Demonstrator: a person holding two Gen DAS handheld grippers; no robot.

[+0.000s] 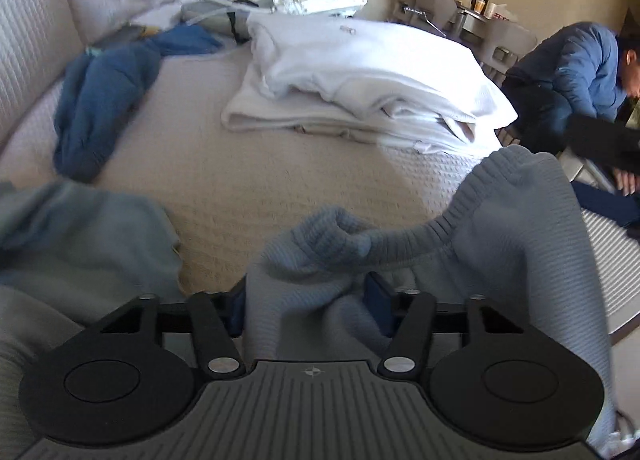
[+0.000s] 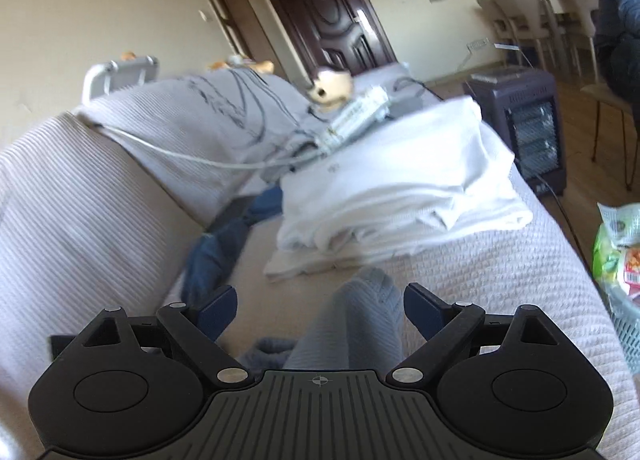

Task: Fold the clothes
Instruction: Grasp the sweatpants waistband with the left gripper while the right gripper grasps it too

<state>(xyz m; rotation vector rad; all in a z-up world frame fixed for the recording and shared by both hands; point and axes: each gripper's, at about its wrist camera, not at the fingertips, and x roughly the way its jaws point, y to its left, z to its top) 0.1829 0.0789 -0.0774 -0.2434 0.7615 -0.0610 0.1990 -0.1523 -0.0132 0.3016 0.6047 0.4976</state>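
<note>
Ribbed grey sweater bunches soft in the left gripper, pinched; right gripper gapes around a fold, loose.

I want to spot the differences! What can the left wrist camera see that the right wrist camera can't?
Only the left wrist view shows a crouching person in a blue jacket. Only the right wrist view shows the dark door, a heater and a basket. Both show the white folded pile, the blue garment and the grey knit garment between the tongs.
</note>
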